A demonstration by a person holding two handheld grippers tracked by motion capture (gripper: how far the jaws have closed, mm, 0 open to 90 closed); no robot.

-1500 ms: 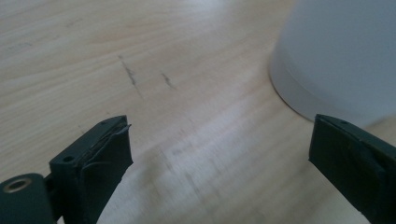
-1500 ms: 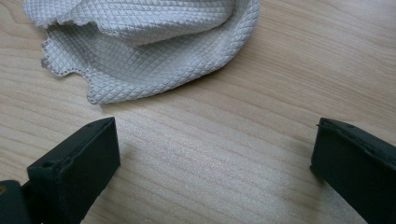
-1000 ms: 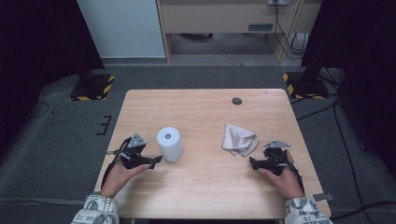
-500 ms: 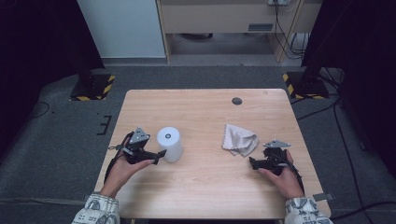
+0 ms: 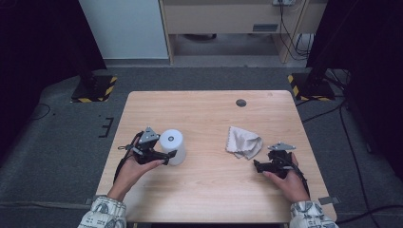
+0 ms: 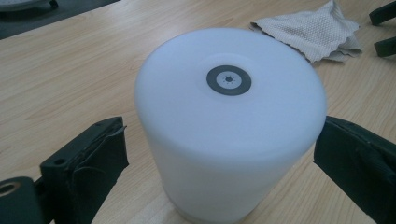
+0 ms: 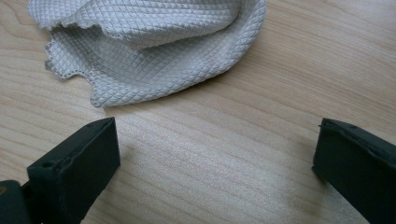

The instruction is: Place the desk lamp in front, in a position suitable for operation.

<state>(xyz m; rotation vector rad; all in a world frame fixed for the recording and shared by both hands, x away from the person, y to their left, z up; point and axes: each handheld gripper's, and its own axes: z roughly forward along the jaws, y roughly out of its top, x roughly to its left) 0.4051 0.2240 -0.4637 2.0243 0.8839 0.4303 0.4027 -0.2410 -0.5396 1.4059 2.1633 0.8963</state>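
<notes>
A white cylinder (image 5: 172,146) with a small grey ring on its top (image 6: 229,80) stands upright on the left half of the wooden table (image 5: 209,199). My left gripper (image 5: 165,155) is open and straddles the cylinder (image 6: 219,140): one jaw sits on each side of it, the right one almost at its wall. A crumpled grey-white cloth (image 5: 244,141) lies on the right half. Just short of the cloth (image 7: 149,42), my right gripper (image 5: 258,166) is open over bare wood (image 7: 217,140), its jaws wide apart and holding nothing.
A small dark round disc (image 5: 241,102) sits near the table's far edge. The other gripper's jaws (image 6: 385,28) show beyond the cloth in the left gripper view. Dark floor surrounds the table, with stand bases at both far corners.
My left gripper has moved right to the white cylinder, so its jaws now flank it. The right gripper and the cloth have stayed put.
</notes>
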